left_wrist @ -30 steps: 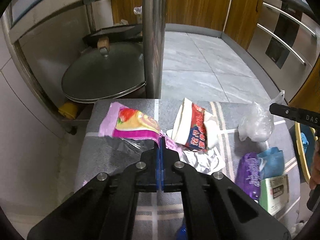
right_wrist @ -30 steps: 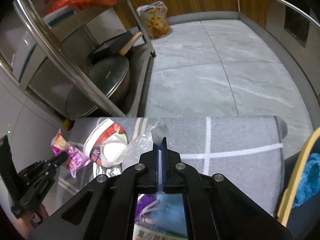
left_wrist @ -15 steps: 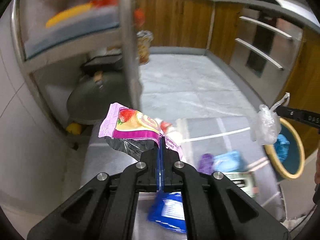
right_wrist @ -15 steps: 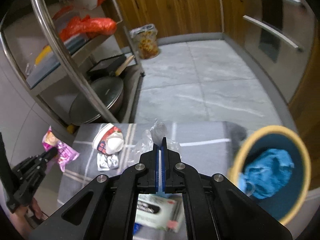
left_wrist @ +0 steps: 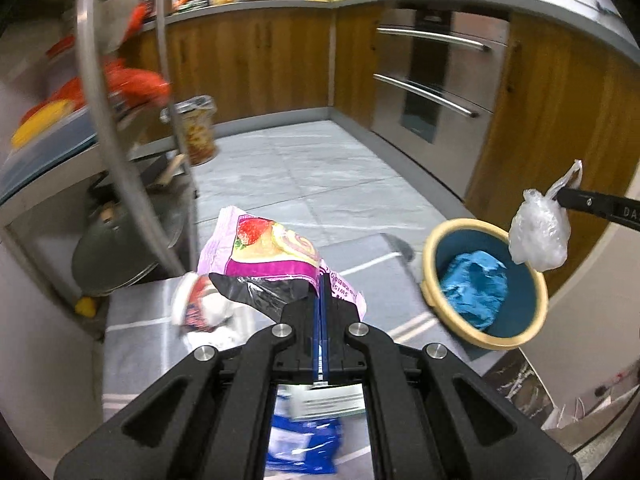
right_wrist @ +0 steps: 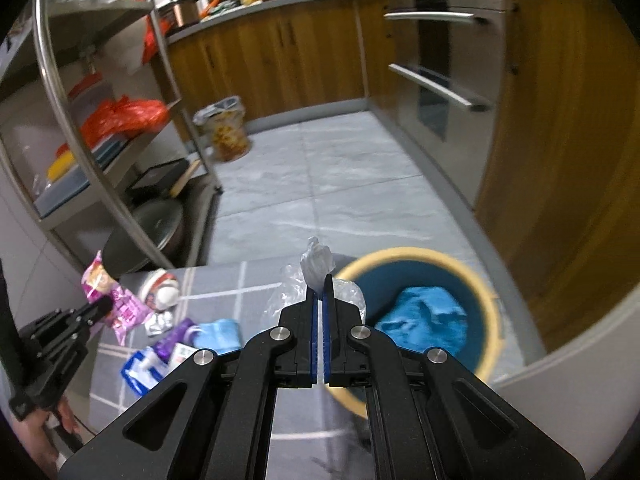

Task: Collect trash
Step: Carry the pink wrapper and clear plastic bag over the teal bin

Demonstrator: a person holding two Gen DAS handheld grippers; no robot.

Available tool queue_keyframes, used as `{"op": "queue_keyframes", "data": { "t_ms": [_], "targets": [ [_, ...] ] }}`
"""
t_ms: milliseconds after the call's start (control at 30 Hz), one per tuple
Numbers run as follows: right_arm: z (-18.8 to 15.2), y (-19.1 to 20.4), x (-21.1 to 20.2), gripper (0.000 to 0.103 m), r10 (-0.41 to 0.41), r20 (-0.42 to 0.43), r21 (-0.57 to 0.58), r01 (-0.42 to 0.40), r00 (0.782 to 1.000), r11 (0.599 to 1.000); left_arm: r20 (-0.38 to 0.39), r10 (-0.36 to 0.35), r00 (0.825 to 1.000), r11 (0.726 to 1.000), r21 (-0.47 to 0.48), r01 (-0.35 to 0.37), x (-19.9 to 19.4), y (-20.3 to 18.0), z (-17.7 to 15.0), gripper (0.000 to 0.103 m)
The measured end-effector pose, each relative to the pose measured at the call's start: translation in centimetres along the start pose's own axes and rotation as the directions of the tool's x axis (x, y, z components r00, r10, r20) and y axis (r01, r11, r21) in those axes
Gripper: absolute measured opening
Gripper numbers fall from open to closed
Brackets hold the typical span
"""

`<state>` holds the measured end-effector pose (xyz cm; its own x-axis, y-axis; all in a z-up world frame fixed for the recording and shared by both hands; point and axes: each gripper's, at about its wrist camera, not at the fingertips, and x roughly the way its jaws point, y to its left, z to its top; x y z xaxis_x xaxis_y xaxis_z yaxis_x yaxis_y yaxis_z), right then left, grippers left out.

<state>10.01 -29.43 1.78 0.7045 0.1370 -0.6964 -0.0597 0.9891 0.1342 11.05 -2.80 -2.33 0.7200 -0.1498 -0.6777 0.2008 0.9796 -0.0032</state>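
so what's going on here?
A person with two handheld grippers is clearing trash off a grey mat. The left gripper is shut on a pink wrapper, the right gripper on a clear bag. Both are lifted, the bag above the bin. More litter remains on the mat.

Little can be read. In the left wrist view, white letters "DA" stand on the black finger of the right claw (left_wrist: 560, 198) at the far right, cut off by the frame edge. The pink strawberry snack wrapper (left_wrist: 266, 258) bears small print near its right edge, partly legible as "SIMS". Other packet labels are too blurred.
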Motion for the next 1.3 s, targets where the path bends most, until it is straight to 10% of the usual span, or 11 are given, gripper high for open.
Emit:
{"op": "queue_keyframes", "data": {
  "t_ms": [500,1300],
  "targets": [
    [-1.1,-7.8,0.1,0.003,-0.116,-0.024,0.078,0.117,0.993,0.99,-0.023,-0.14,0.99,0.968,0.205,0.142,2.7,-11.4,0.5,0.0],
    [-0.4,-11.1,5.3,0.003,-0.194,-0.114,0.09,0.204,0.974,0.975,-0.087,-0.238,0.967,0.931,0.263,0.253,8.7,-17.7,0.2,0.0]
  ]
}}
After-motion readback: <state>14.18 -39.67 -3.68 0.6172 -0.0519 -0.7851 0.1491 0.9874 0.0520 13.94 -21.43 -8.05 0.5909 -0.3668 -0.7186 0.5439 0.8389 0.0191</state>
